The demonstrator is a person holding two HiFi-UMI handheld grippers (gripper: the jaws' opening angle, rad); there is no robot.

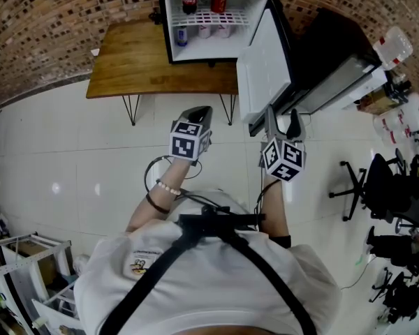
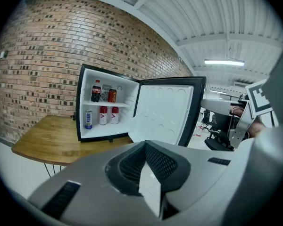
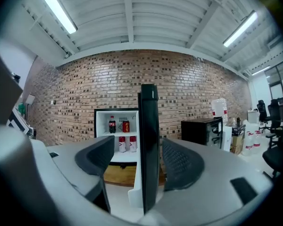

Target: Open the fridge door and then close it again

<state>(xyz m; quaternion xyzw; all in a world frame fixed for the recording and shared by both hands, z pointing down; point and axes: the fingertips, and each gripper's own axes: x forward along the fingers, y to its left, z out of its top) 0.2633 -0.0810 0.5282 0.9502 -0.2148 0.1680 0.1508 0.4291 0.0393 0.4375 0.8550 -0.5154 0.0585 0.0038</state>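
The fridge [image 1: 208, 19] stands on the bench [image 1: 133, 61], top centre, its door [image 3: 148, 140] wide open. The right claw [image 3: 139, 161] gapes around the door's outer edge, not gripping; the left claw [image 2: 146, 173] is closed, empty. The door looks stiff and light: take that edge

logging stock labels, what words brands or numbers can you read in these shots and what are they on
"V": a lone mark like that letter on each of the two red-and-white bottles.
Too small to read: labels on the cola bottle, red can and blue can, and the shirt logo.
The square markers on the cubes are patterns, not letters.
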